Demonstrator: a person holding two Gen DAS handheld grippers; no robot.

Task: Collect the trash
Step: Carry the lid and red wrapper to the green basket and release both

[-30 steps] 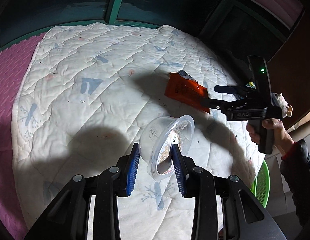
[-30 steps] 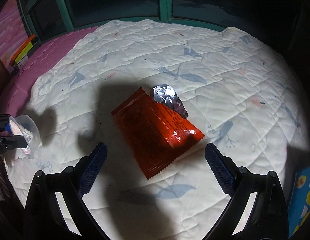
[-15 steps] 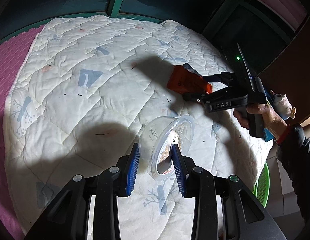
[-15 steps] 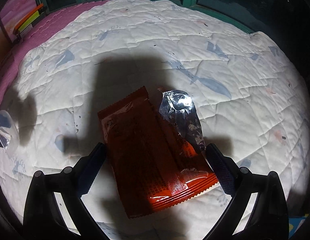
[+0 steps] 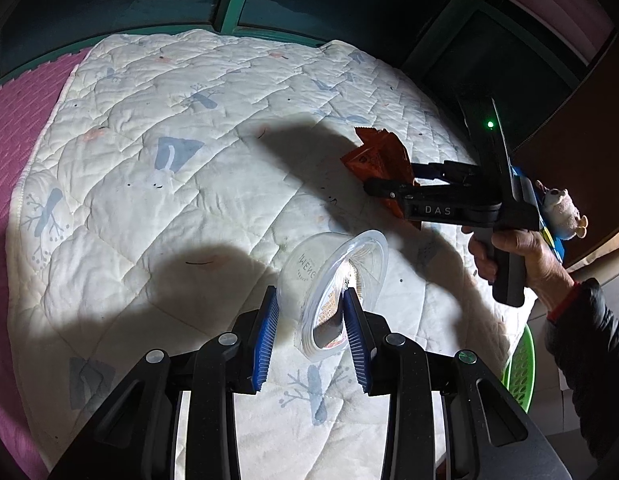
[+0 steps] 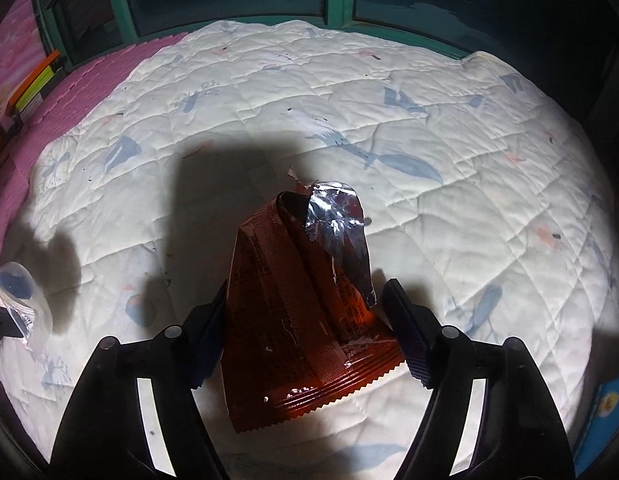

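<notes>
On the white quilt point(image 6: 449, 92), the left gripper point(image 5: 309, 332) clamps a clear plastic cup point(image 5: 333, 280), while the right gripper's point(image 6: 305, 332) jaws are closing around the buckling orange wrapper point(image 6: 293, 320), pads touching its edges.

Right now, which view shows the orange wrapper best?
The right wrist view: the orange wrapper fills the centre, buckled, foil lining exposed. The left wrist view shows only part of it, far off, partly hidden by the black tool.

Both wrist views angled steeply down, close above the quilt point(image 5: 157, 208) (shared ground), each glimpsing the other's fingers
</notes>
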